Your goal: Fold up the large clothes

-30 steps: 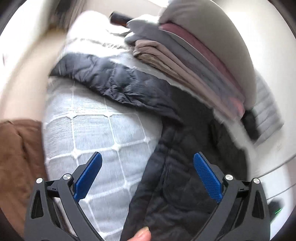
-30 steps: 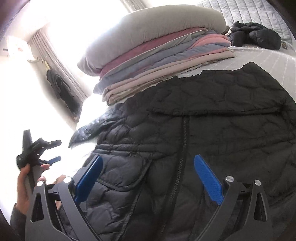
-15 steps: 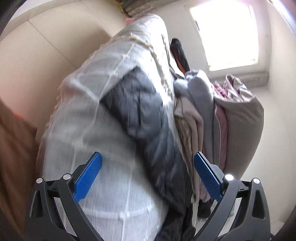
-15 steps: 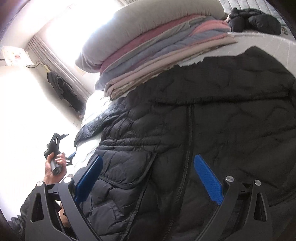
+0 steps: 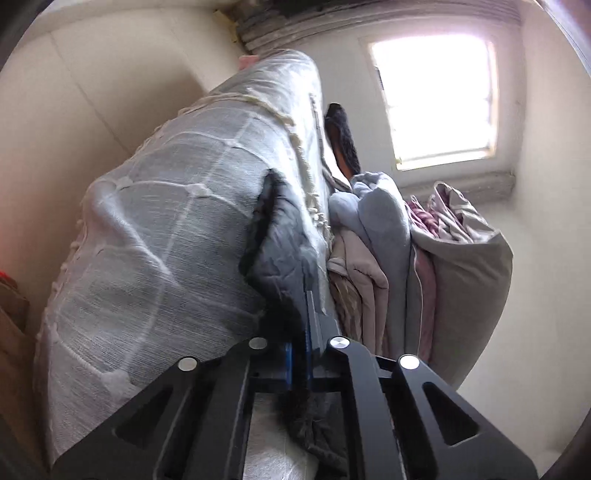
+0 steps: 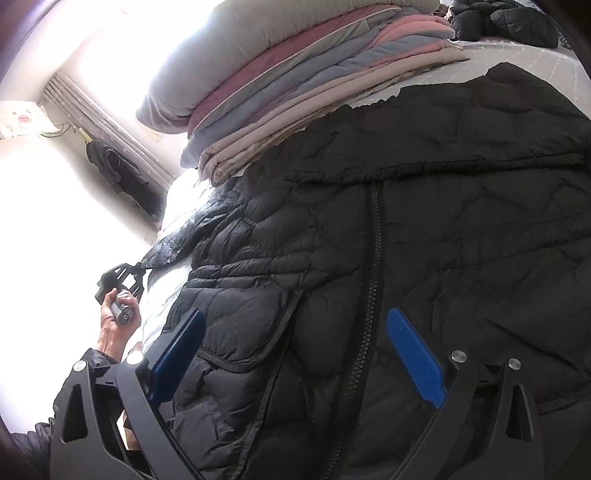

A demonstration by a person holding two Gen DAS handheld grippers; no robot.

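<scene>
A black quilted puffer jacket [image 6: 388,258] lies spread front-up on the bed, zipper down its middle. My right gripper [image 6: 295,350] is open, its blue pads straddling the jacket's lower front just above it. My left gripper [image 5: 299,332] is shut on the end of the jacket's sleeve [image 5: 277,251] at the bed's edge; it also shows in the right wrist view [image 6: 125,280], pinching the sleeve tip. The sleeve [image 6: 184,236] stretches out to the left from the jacket body.
A stack of folded blankets and quilts [image 6: 295,81] sits behind the jacket, also in the left wrist view [image 5: 406,266]. The bed has a white gridded cover [image 5: 155,251]. Another dark garment [image 6: 509,22] lies at the far right. A bright window [image 5: 436,99] is behind.
My left gripper swung to the bed's edge and closed on the sleeve end. My right gripper stayed open and moved slightly closer over the jacket front.
</scene>
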